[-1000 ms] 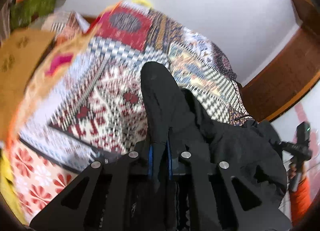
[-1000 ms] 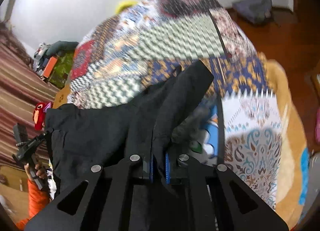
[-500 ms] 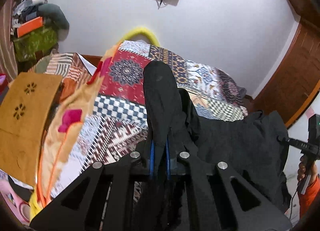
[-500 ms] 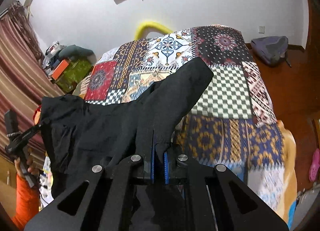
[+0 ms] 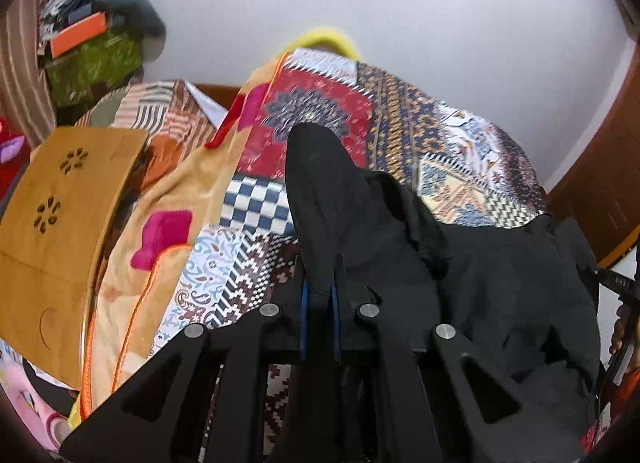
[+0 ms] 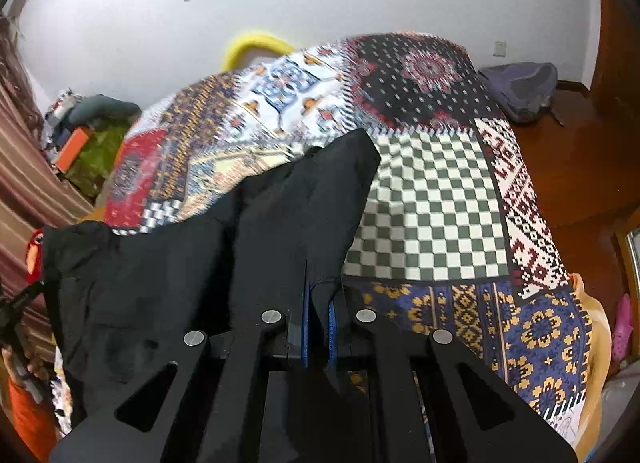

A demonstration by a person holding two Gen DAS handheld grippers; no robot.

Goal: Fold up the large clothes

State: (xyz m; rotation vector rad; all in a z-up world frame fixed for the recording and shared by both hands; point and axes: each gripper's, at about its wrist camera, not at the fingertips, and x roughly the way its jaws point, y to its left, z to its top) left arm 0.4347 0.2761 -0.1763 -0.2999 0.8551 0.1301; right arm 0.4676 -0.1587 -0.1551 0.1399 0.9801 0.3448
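Note:
A large black garment [image 5: 460,275] hangs stretched between my two grippers above a bed with a patchwork cover [image 5: 440,143]. My left gripper [image 5: 319,295] is shut on one corner of it, and a flap stands up past the fingers. My right gripper [image 6: 319,303] is shut on the other corner of the black garment [image 6: 192,263], with a flap pointing up to the right. The cloth sags between them over the patchwork cover [image 6: 432,203]. Each view shows the other gripper at its edge.
An orange blanket [image 5: 160,231] and a wooden lap board [image 5: 60,231] lie left of the bed. A green box with clutter [image 5: 96,63] stands by the wall. A grey backpack [image 6: 520,87] lies on the wooden floor at the right. A yellow ring [image 6: 256,47] sits behind the bed.
Both grippers have lifted and tilted up with the garment, then dipped a little toward the bed. The grips have not changed.

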